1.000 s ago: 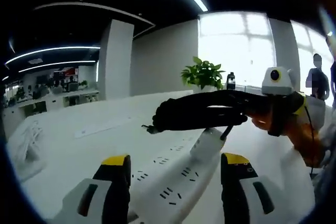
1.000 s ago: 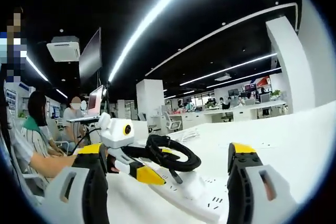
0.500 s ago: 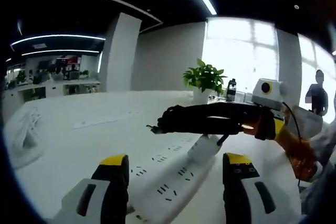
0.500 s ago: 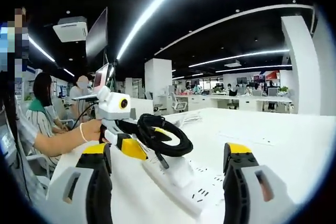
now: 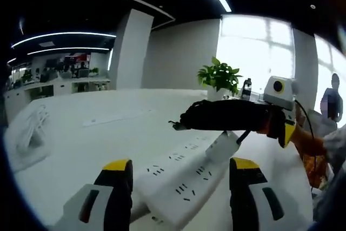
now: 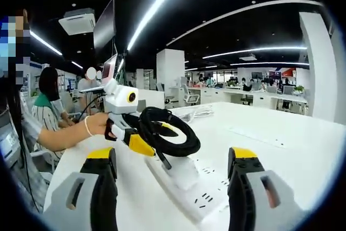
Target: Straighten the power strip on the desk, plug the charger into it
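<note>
A broad white worktop (image 5: pixel 81 144) carries everything here, running back toward a row of desks and a bright window. On it lies the long white power strip (image 5: pixel 181 179), set at a slant across the left gripper view, its near end resting between that view's own yellow-tipped jaws; in the right gripper view the power strip (image 6: pixel 197 193) runs from the near middle away to the left. The left gripper (image 5: pixel 177 174) stands with its jaws spread, one on each side of the strip, pinching nothing. The right gripper (image 6: pixel 172 160) also has its jaws set wide apart and holds nothing. The white charger (image 5: pixel 221 145) sits upright on the strip's far end, seemingly in a socket, with its coiled black cable (image 5: pixel 224 116) bunched just above it. In the right gripper view the charger (image 6: pixel 181 170) stands under the looped cable (image 6: pixel 167 133). A potted plant (image 5: pixel 219 77) sits far back by the window.
</note>
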